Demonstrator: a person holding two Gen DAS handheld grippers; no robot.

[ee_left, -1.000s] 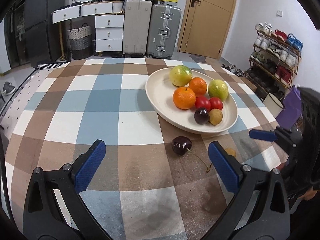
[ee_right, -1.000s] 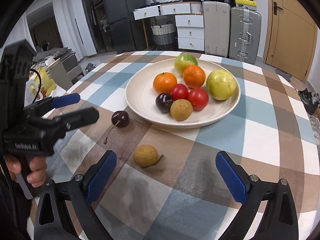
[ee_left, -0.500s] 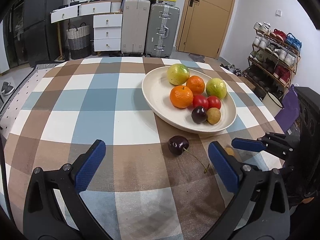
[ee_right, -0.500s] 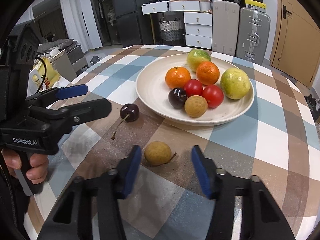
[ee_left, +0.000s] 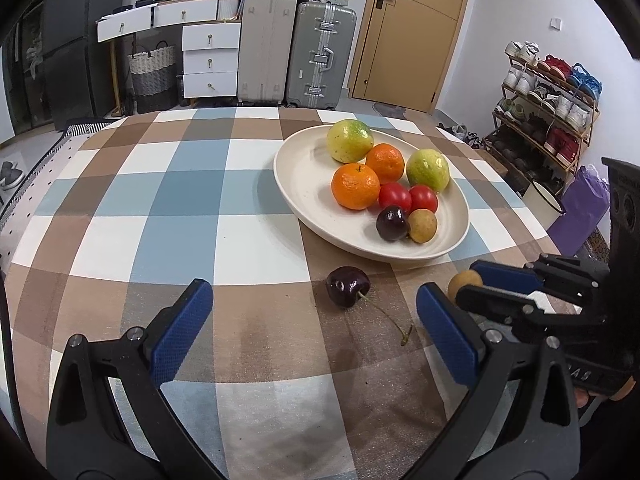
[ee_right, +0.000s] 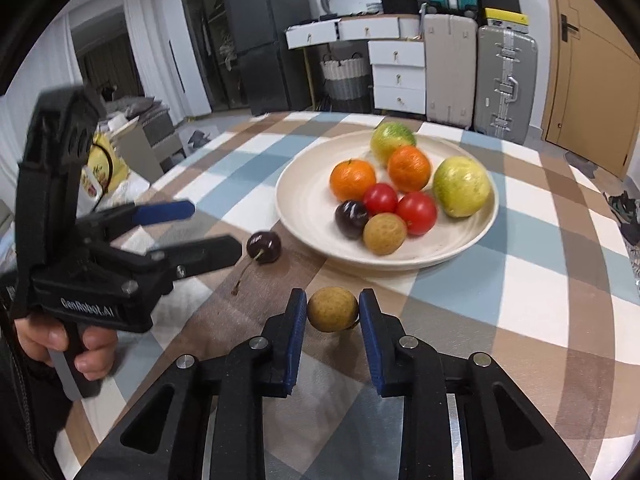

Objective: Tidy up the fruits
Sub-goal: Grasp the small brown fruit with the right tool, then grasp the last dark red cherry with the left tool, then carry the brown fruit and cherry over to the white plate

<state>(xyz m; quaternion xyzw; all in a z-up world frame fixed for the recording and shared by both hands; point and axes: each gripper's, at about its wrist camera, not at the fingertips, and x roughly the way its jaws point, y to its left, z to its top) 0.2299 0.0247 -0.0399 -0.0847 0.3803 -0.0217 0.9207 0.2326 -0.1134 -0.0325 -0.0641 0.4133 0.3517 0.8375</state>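
Clamping longan [ee_right: 332,309] now, right gripper [ee_right: 332,314] jaws earlier wide apart

The right tool [ee_right: 333,312], wide open a second ago, has clamped onto the longan [ee_right: 332,309].

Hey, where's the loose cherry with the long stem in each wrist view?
Left wrist: cherry lies low centre on the tablecloth, ahead of the open left gripper.
Right wrist: cherry lies left of centre, beside the left gripper's tip.
Shared landmark: the cream plate just behind it.
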